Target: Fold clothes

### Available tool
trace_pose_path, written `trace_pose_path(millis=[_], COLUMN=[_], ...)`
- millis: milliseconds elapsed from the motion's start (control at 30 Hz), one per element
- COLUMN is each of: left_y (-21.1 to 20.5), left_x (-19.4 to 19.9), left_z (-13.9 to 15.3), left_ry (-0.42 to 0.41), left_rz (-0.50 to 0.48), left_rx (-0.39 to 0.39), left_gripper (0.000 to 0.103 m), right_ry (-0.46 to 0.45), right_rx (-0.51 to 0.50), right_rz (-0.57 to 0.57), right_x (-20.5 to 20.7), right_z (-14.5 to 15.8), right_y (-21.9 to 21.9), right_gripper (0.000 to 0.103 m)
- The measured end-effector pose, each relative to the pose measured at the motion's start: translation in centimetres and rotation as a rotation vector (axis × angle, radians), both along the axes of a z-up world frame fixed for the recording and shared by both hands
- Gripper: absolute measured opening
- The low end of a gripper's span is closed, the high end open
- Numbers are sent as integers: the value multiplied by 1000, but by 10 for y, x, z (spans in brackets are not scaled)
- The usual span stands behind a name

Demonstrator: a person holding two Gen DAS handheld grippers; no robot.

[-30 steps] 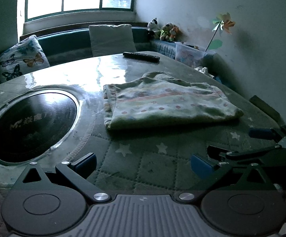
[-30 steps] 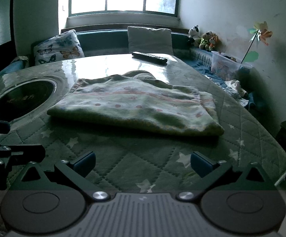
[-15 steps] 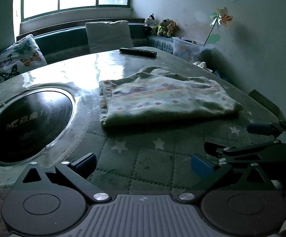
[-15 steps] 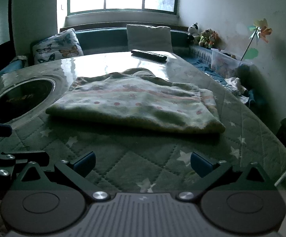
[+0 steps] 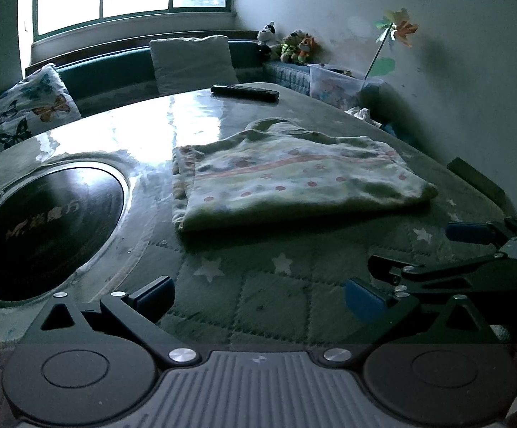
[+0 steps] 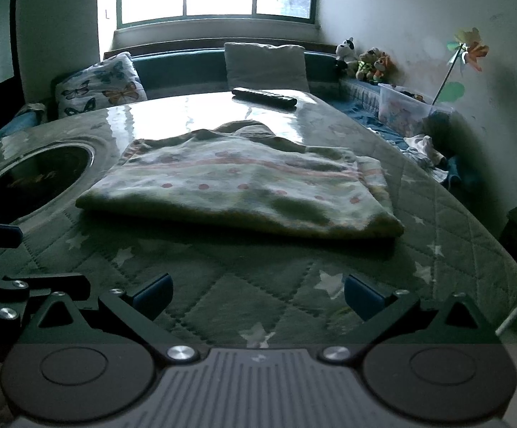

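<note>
A folded pale garment with red dots and a pink stripe (image 5: 294,182) lies flat on the quilted green table cover (image 5: 265,285); it also shows in the right wrist view (image 6: 244,189). My left gripper (image 5: 258,294) is open and empty, held over the cover near the table's front edge, short of the garment. My right gripper (image 6: 256,294) is open and empty, also short of the garment. The right gripper shows at the right edge of the left wrist view (image 5: 465,253), and part of the left gripper shows at the left edge of the right wrist view (image 6: 16,289).
A round black glass cooktop (image 5: 41,228) is set into the table at left. A black remote (image 5: 244,92) lies at the far edge. Cushions (image 5: 192,60), soft toys (image 5: 290,48) and a plastic box (image 5: 337,83) sit on the bench behind.
Both grippers have drawn back slightly and lifted a little; the view has shifted a bit. The garment lies as before. Both stay open.
</note>
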State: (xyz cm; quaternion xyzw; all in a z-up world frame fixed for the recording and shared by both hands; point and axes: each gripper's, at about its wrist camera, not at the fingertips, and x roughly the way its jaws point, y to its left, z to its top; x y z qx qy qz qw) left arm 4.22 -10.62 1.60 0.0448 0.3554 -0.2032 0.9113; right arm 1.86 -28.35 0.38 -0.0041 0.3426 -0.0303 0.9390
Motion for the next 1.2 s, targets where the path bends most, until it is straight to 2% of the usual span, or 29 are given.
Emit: trace_pose_path(millis=[1200], left_y=[-7], left_x=[15], left_z=[2], left_ry=[-2], left_rz=[-16], left_rx=[17], left_gripper=[103], right_ry=[9], right_rx=[5], right_rz=[-14], right_x=[9], right_z=[-1], right_y=[-3], right_gripper=[103])
